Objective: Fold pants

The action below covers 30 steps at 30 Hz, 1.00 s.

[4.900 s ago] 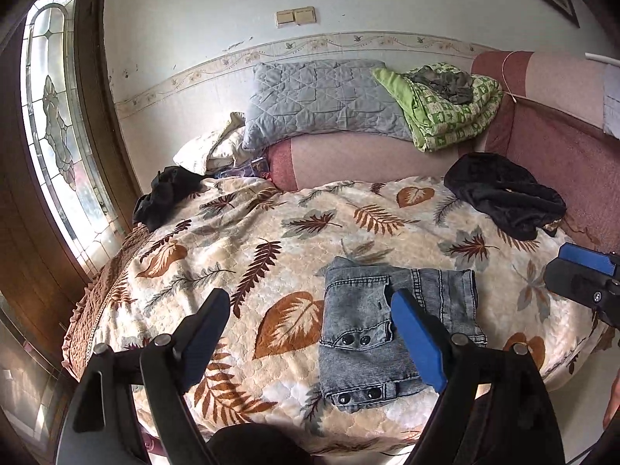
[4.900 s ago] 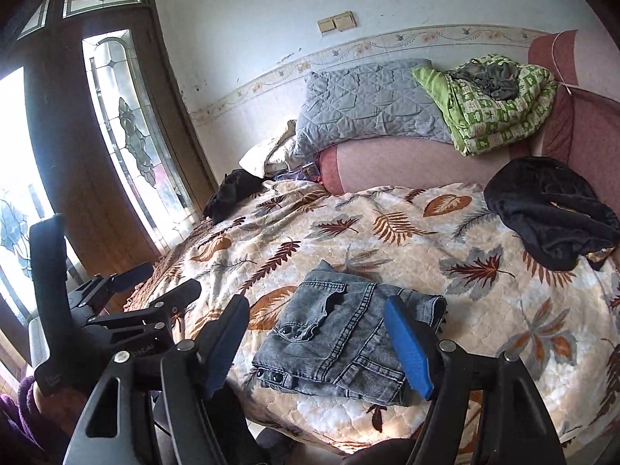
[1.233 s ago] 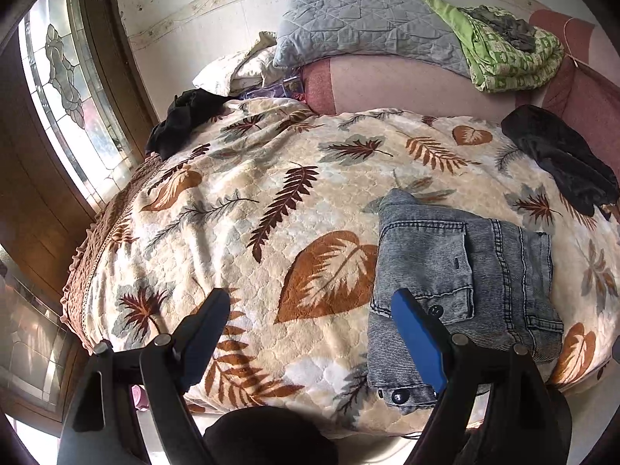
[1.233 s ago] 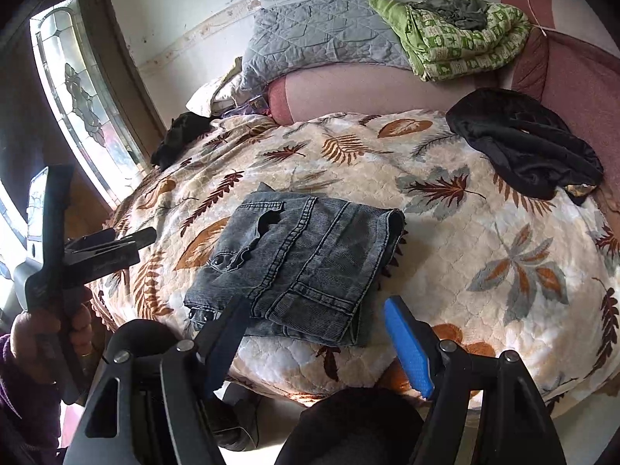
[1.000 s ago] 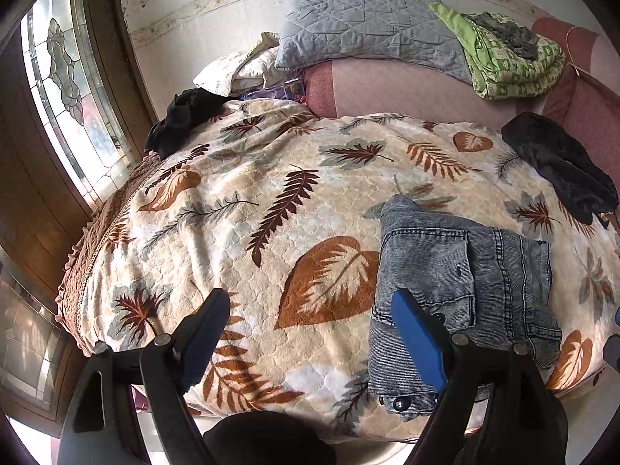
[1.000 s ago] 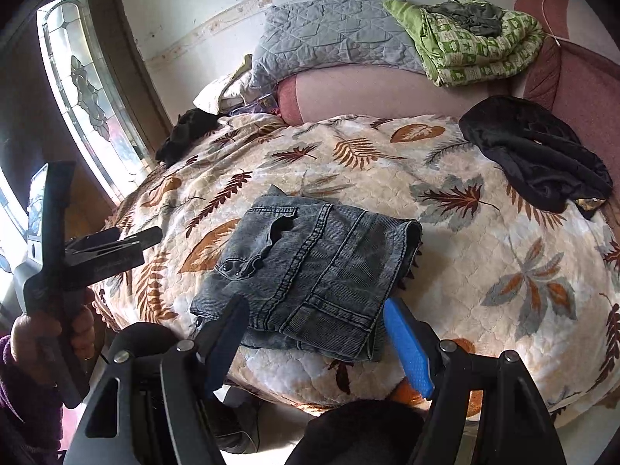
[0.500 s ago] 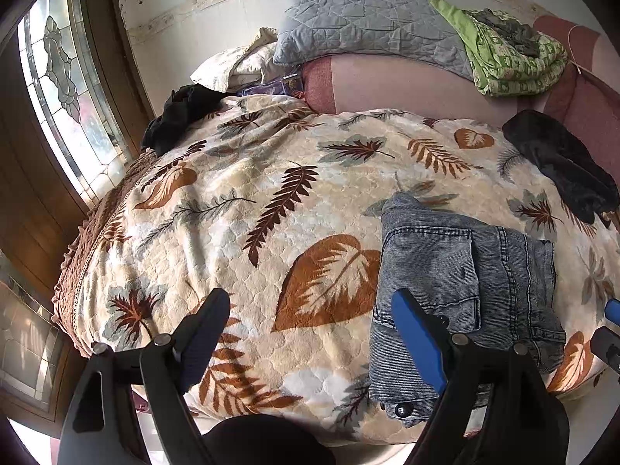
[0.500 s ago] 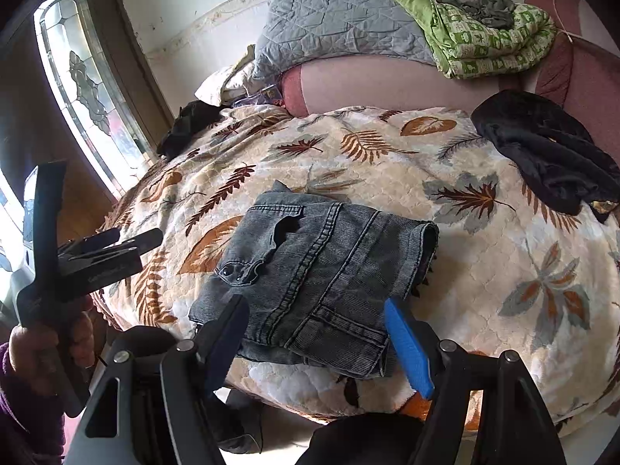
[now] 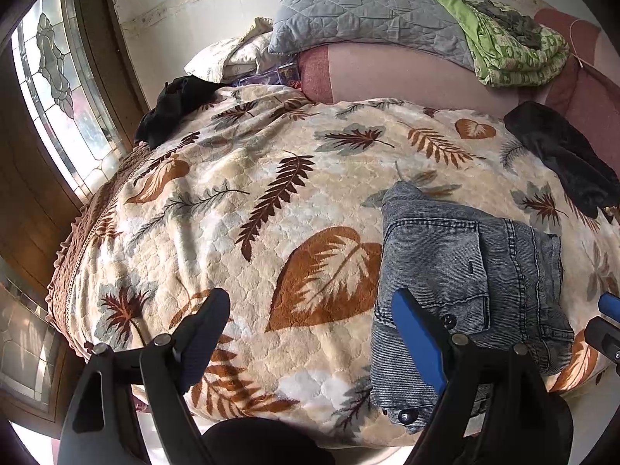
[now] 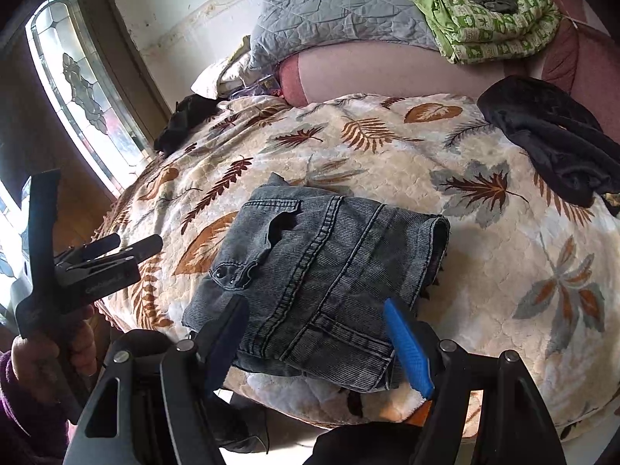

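Note:
The grey denim pants (image 9: 465, 283) lie folded into a compact rectangle near the front edge of the leaf-print bedspread (image 9: 240, 209). They also show in the right wrist view (image 10: 314, 271). My left gripper (image 9: 310, 333) is open and empty, held above the bed's front edge just left of the pants. My right gripper (image 10: 314, 333) is open and empty, hovering over the near edge of the folded pants. The left gripper also shows at the left of the right wrist view (image 10: 116, 248).
A black garment (image 10: 550, 135) lies at the bed's right side, another (image 9: 174, 108) at the far left. A grey pillow (image 9: 360, 7) and green blanket (image 9: 511, 46) rest on the pink headboard. A stained-glass window (image 9: 54, 89) is to the left.
Both grippers have shifted slightly closer to the bed and the pants loom a little larger. The pants have not moved.

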Available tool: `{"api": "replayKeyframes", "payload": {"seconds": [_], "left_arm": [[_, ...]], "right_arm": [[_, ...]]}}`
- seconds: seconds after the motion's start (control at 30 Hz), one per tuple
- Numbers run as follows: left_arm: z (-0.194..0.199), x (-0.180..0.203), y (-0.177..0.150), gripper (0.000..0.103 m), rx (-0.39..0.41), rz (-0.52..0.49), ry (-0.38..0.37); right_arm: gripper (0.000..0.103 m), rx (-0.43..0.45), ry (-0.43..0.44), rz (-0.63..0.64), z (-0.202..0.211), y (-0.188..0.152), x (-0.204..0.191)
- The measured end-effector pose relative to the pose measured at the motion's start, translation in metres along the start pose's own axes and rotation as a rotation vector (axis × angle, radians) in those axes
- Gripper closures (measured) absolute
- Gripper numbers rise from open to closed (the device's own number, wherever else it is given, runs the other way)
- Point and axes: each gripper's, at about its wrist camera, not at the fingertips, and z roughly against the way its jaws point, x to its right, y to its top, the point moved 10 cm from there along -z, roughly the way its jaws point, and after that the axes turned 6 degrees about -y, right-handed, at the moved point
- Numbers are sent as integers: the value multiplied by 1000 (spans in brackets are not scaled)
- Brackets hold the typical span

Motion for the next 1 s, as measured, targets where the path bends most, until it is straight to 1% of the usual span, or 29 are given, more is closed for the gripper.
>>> {"api": "replayKeyframes", "payload": {"seconds": [0.13, 0.2, 0.33, 0.53, 0.67, 0.77, 0.9, 1.0], "left_arm": [[-17, 0, -5, 17, -31, 12, -18], [-31, 2, -8, 17, -60, 5, -28], [-55, 0, -8, 17, -89, 11, -21], [-74, 14, -6, 17, -113, 27, -83], [-87, 26, -7, 17, -139, 46, -120], [-93, 30, -4, 17, -135, 58, -138], [-96, 35, 1, 17, -130, 61, -164], [-95, 39, 4, 17, -119, 45, -172]], "right_arm": [[28, -18, 18, -31, -13, -2, 10], [28, -29, 23, -52, -22, -2, 18], [28, -65, 17, -118, -43, -2, 42], [28, -121, 46, -203, -67, -8, 65], [27, -170, 104, -267, -84, -16, 73], [22, -193, 151, -314, -95, -18, 75], [16, -178, 203, -340, -101, -11, 73], [14, -172, 221, -342, -108, -5, 69]]}}
